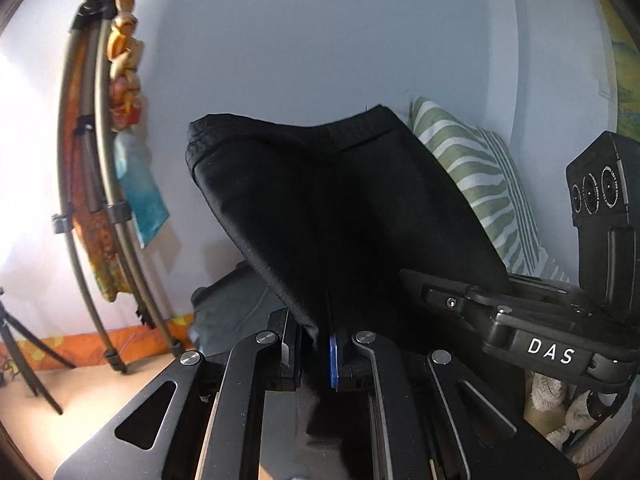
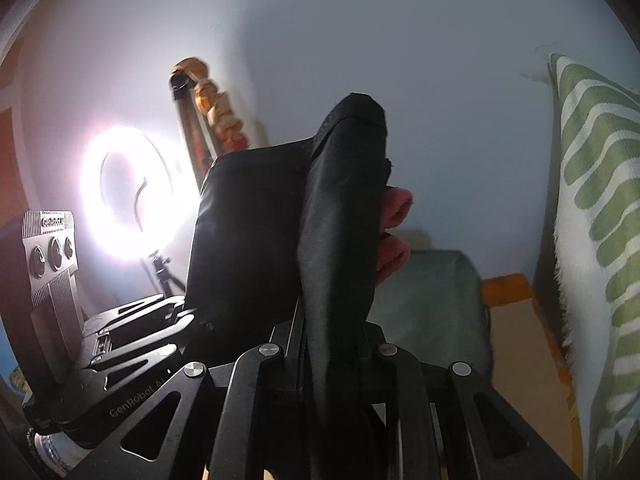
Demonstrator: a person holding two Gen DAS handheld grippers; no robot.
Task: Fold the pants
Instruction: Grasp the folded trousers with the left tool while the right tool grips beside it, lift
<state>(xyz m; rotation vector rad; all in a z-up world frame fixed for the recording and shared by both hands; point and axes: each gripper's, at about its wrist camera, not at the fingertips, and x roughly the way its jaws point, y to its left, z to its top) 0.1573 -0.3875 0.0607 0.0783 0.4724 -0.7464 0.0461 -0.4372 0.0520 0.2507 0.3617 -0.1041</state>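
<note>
Where clamped by both grippers, black pants [image 1: 340, 208] bunched, glossy, creased.

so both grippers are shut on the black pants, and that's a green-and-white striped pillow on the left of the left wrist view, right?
Not quite: left gripper and right gripper are shut on the black pants, but the striped pillow is on the right of the left wrist view.

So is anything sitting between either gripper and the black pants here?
No. The left gripper and the right gripper are each already shut on the black pants, with fabric directly between the fingers.
</note>
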